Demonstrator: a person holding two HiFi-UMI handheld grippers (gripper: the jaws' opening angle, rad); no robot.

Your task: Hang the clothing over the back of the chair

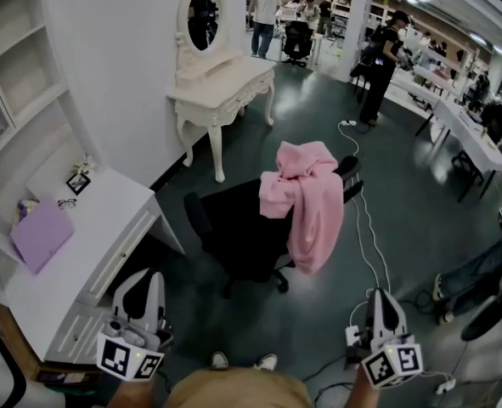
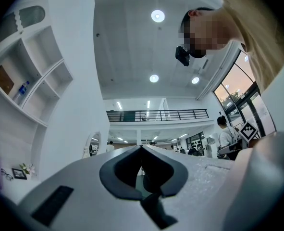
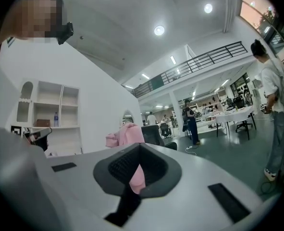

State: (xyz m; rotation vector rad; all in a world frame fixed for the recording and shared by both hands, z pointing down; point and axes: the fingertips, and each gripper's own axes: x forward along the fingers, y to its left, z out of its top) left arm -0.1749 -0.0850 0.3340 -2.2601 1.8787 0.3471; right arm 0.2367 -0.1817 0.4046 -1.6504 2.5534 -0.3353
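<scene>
A pink garment hangs draped over the back of a black office chair in the middle of the floor, one long part trailing down the chair's right side. Both grippers are held low near the person's body, well short of the chair. My left gripper points up and forward, its jaws together with nothing between them. My right gripper is also shut and empty. In its own view the pink garment and the chair show just beyond the closed tips.
A white desk with a purple folder stands at the left, under wall shelves. A white vanity table with an oval mirror is behind the chair. White cables run across the floor at the right. People and tables fill the back.
</scene>
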